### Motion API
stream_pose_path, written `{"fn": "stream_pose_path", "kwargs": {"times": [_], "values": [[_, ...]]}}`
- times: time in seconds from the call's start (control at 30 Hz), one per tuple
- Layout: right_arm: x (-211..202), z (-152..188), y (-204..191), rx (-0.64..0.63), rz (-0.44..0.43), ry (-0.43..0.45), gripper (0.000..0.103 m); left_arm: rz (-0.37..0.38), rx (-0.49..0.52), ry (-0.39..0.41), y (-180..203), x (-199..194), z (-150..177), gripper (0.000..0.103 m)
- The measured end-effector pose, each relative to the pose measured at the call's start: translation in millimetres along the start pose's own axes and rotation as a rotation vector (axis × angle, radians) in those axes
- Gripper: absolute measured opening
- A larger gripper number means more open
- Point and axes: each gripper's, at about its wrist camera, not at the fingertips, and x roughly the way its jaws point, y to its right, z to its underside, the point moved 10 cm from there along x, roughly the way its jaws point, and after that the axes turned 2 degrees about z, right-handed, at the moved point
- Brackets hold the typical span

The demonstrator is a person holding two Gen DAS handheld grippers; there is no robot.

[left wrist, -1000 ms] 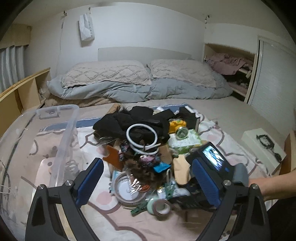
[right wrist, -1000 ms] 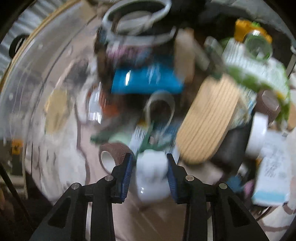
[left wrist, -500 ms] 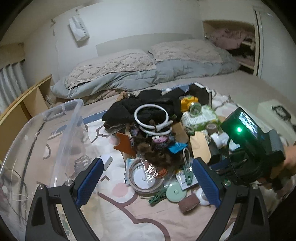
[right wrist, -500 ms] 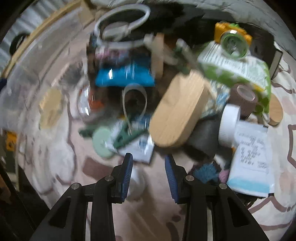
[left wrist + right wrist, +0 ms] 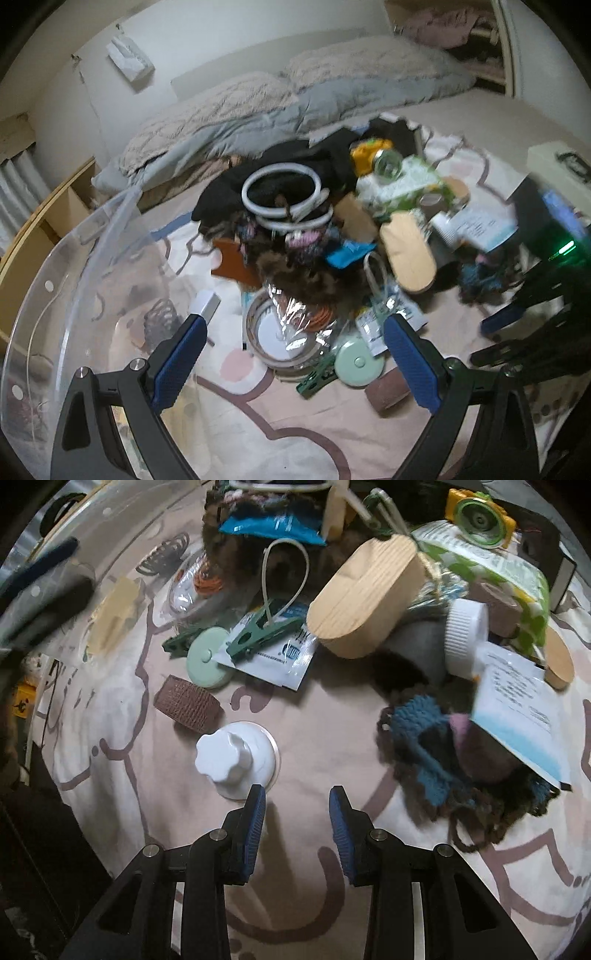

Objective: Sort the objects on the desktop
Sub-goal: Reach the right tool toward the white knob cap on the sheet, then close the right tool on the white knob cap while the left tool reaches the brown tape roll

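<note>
Right tool [image 5: 297, 805] gapes empty beside one white knob [image 5: 236, 757].

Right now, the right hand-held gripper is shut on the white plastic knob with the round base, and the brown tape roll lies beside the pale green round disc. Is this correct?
Not quite. In the right wrist view the right hand-held gripper holds nothing: its jaws stand apart and empty, and the white plastic knob with the round base rests on the sheet just beside its left finger. The brown tape roll does lie beside the pale green round disc.
</note>
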Motion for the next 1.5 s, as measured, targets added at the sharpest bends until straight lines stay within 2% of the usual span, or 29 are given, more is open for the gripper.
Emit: {"fn": "stream_pose_path", "kwargs": {"times": [0.1,0.3,0.5,0.67,0.8,0.93,1.03,1.1,1.2,1.37,1.5], "values": [[-10,0,-4,0.001,-0.032,0.045,0.037,-0.013,0.009,-0.071,4,20,8,0.097],[-23,-6,-8,-0.013,-0.054,0.101,0.037,-0.044,0.066,-0.117,11,42,15,0.097],[-25,-3,-4,-0.019,-0.061,0.105,0.037,-0.011,0.175,-0.208,32,57,40,0.097],[-30,0,-1,-0.016,-0.067,0.113,0.037,0.043,0.158,-0.220,31,50,52,0.097],[-27,3,0,-0.007,-0.043,0.103,0.037,0.084,0.162,-0.286,31,50,74,0.097],[-23,2,-6,-0.018,-0.022,0.102,0.037,0.105,0.144,-0.314,27,50,90,0.098],[-24,-2,-15,-0.058,-0.011,0.134,0.037,0.166,0.058,-0.313,24,45,93,0.097],[-26,-6,-22,-0.103,0.007,0.173,0.037,0.209,0.003,-0.291,21,40,91,0.097],[-24,-6,-30,-0.154,0.003,0.183,0.037,0.256,-0.045,-0.248,20,32,84,0.097],[-15,-3,-42,-0.219,0.006,0.163,0.037,0.336,-0.078,-0.203,25,21,78,0.097],[-9,-3,-51,-0.247,0.005,0.153,0.037,0.384,-0.068,-0.188,34,15,80,0.097]]}}
